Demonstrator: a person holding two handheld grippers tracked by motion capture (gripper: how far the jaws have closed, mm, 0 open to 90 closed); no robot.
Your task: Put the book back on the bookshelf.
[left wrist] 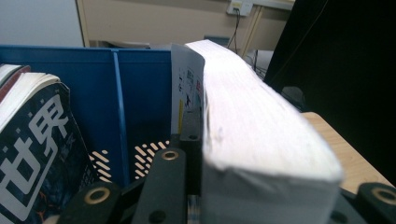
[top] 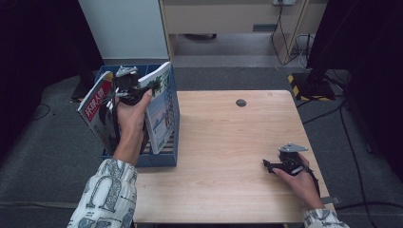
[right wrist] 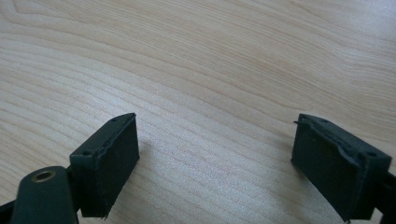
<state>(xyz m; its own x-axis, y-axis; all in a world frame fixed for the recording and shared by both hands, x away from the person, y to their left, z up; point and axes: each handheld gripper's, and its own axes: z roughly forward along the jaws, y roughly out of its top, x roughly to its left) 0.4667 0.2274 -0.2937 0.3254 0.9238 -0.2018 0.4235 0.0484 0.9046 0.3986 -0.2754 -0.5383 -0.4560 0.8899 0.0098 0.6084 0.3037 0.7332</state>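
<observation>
A thick book [left wrist: 261,121] with a pale cover [top: 161,107] stands upright in the right compartment of a blue file box [top: 164,159]. My left gripper [top: 145,88] is shut on its top edge, and in the left gripper view the page block sits between the two black jaws of that gripper [left wrist: 280,163]. A red-covered magazine [top: 97,107] leans in the left compartment, its dark cover with white characters [left wrist: 32,154] close by. My right gripper [top: 269,166] rests on the wooden table [top: 223,142] at the front right, open, with bare wood between the pads of the gripper [right wrist: 224,149].
The blue box stands at the table's left edge, with a divider [left wrist: 119,116] between its compartments. A round cable hole [top: 241,102] lies near the table's far edge. Dark equipment and cables [top: 328,80] stand on the floor at the right.
</observation>
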